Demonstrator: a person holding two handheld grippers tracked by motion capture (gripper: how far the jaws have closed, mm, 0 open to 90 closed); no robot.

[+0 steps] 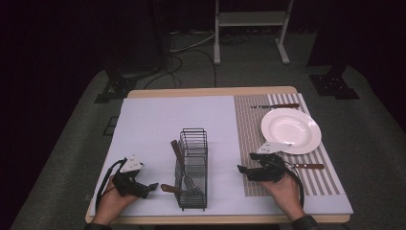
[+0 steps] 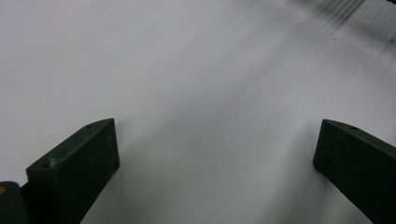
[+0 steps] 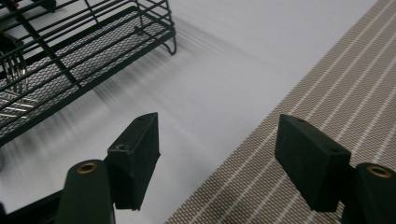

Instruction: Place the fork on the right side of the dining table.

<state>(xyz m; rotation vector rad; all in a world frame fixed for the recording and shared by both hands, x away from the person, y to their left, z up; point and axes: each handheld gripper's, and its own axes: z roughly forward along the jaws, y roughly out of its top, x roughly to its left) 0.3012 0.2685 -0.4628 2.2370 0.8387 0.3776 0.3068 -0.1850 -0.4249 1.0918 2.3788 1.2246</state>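
Note:
A black wire basket [image 1: 192, 167] stands mid-table on the white cloth [image 1: 158, 129]. It holds wooden-handled cutlery: one handle [image 1: 176, 149] leans up and another [image 1: 170, 188] pokes out at the near left. My left gripper [image 1: 151, 188] rests on the cloth just left of the basket, open, with bare cloth between its jaws [image 2: 215, 158]. My right gripper [image 1: 246, 163] sits at the striped placemat's [image 1: 249, 139] left edge, pointing toward the basket [image 3: 70, 60]. It is open and holds nothing [image 3: 219, 154]. Metal tines [image 3: 14, 74] show inside the basket.
A white plate [image 1: 290, 130] lies on the placemat [image 3: 327, 93] beyond my right hand. A wooden-handled knife [image 1: 275, 106] lies past the plate, and another wooden-handled utensil [image 1: 309, 166] lies to the right of my right gripper. Dark floor with cables and stands surrounds the table.

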